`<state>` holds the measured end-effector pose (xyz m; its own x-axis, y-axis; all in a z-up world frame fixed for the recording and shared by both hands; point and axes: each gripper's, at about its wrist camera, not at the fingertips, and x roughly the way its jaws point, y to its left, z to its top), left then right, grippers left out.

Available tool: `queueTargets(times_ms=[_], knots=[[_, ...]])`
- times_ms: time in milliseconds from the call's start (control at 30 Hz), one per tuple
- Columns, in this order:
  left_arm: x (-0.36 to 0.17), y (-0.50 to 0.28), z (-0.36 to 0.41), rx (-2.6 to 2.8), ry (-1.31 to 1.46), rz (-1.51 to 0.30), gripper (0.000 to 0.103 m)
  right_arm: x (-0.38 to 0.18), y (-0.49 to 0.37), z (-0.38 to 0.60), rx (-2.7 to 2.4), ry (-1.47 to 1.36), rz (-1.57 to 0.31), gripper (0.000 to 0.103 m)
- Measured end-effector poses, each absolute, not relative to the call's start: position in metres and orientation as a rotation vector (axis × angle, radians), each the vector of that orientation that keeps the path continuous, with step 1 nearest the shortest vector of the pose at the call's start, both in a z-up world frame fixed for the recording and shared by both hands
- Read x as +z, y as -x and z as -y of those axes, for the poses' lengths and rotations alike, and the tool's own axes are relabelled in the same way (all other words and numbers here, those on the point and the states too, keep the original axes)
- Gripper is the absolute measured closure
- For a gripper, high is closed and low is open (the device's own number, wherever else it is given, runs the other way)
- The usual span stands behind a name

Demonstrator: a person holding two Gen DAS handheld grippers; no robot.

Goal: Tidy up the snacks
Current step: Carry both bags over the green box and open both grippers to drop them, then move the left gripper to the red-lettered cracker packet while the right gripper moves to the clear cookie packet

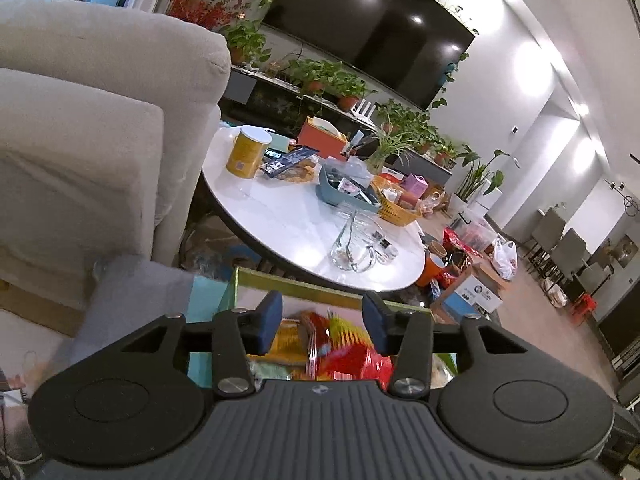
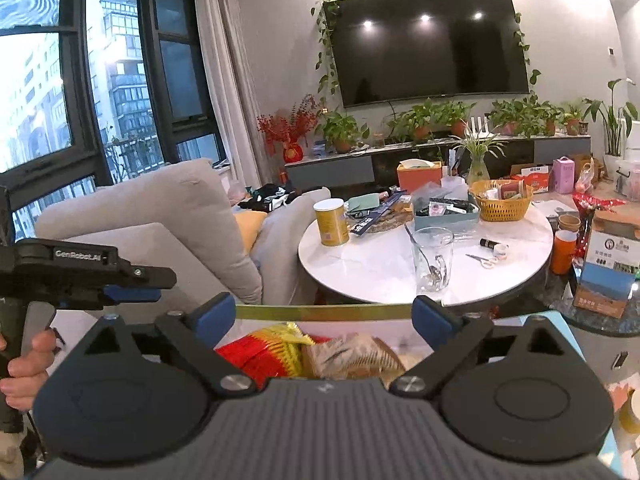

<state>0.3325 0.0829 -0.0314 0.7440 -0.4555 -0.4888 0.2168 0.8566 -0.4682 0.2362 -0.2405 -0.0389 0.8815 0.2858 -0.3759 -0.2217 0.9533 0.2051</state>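
Note:
Several snack packets lie in a bin with a yellow-green rim (image 1: 320, 286) just below both grippers. A red and yellow packet (image 1: 344, 348) shows blurred under my left gripper (image 1: 323, 320), whose blue pads stand apart and touch nothing. In the right wrist view the same red and yellow packet (image 2: 260, 354) lies beside a brown packet (image 2: 352, 356) inside the rim (image 2: 320, 311). My right gripper (image 2: 324, 314) hangs wide open above them, holding nothing. The left gripper (image 2: 132, 292) appears at the left edge, held by a hand (image 2: 24, 360).
Beyond the bin stands a round white table (image 2: 380, 272) with a glass mug and spoon (image 2: 432, 256), a yellow can (image 2: 331, 222), a blue tray (image 2: 446, 212) and a yellow basket (image 2: 502, 200). A grey sofa (image 1: 100, 120) is at the left; a cardboard box (image 2: 608, 264) at the right.

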Motion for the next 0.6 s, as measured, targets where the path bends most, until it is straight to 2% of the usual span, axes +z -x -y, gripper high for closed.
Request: queueTargets(times_ms=[333, 433, 600], knots=[[-0.029, -0.263, -0.116, -0.309, 0.373, -0.643, 0.059, -0.037, -0.189, 0.223, 0.367, -0.161, -0.462, 0.013], [-0.034, -0.245, -0.132, -0.264, 0.365, -0.655, 0.055, -0.042, -0.176, 0.208, 0.419, -0.135, -0.478, 0.013], [-0.053, -0.222, -0.162, -0.205, 0.381, -0.702, 0.055, -0.062, -0.168, 0.18, 0.519, -0.1, -0.558, 0.013]])
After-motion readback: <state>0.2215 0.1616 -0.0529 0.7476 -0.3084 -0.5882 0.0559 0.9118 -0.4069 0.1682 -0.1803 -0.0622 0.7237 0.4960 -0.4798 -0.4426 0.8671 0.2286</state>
